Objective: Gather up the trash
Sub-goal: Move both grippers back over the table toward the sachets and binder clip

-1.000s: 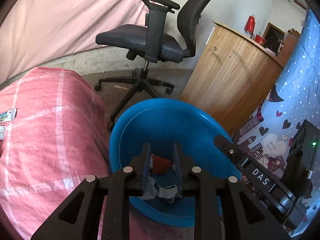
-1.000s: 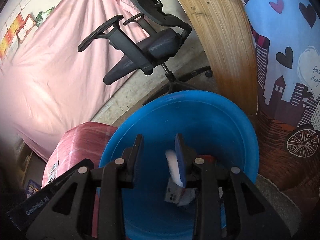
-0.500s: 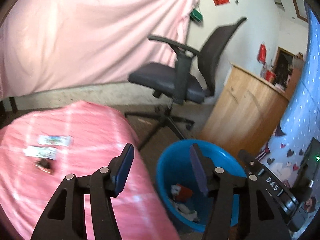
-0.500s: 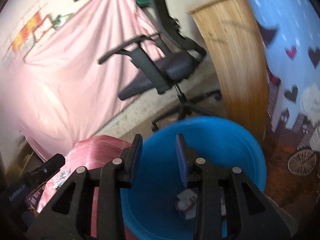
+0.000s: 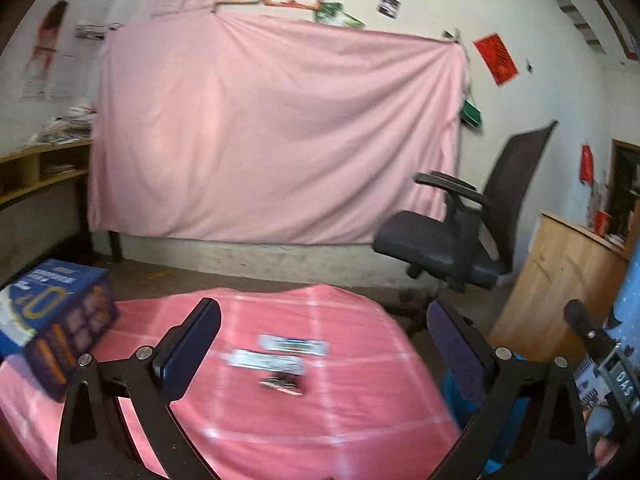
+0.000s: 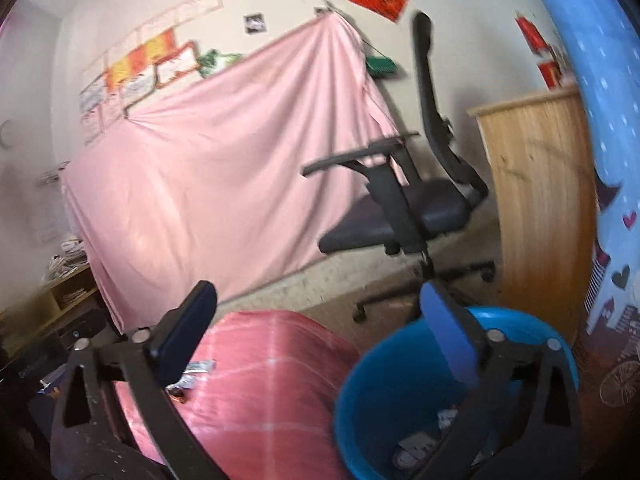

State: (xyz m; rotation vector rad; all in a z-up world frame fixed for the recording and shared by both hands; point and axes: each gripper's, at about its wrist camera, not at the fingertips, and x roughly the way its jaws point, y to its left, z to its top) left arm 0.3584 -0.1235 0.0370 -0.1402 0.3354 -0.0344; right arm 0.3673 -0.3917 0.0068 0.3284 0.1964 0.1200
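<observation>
Your left gripper (image 5: 324, 340) is spread wide w/ nothing in it, up over the pink table (image 5: 360, 408). Your right gripper (image 6: 320, 320) is spread wide too, empty, w/ its right finger over the blue bin (image 6: 360, 392) in the lower right of the right view.

The trash is in the middle of the left view, btwn your left fingers: two white wrappers (image 5: 294, 345) lying flat side by side, and a small dark scrap (image 5: 282, 382) just below them. Some trash already sits in the bottom of the bin.

What could go wrong:
- The wrappers look thin and flat, so I think your fingers could slide over them or bunch up the pink cloth instead.
- Both views are blurry. Go in fast and you may miss or flick a bit off the table.
- You may pinch two bits at once and drop one on the way.

Room to move: the blue box (image 5: 56, 320) sits at the left edge of the left view, so don't swing wide that way. The table's right edge drops off next to the bin. The chair (image 5: 452, 236) is well apart, upper right. Above the cloth it's open.
</observation>
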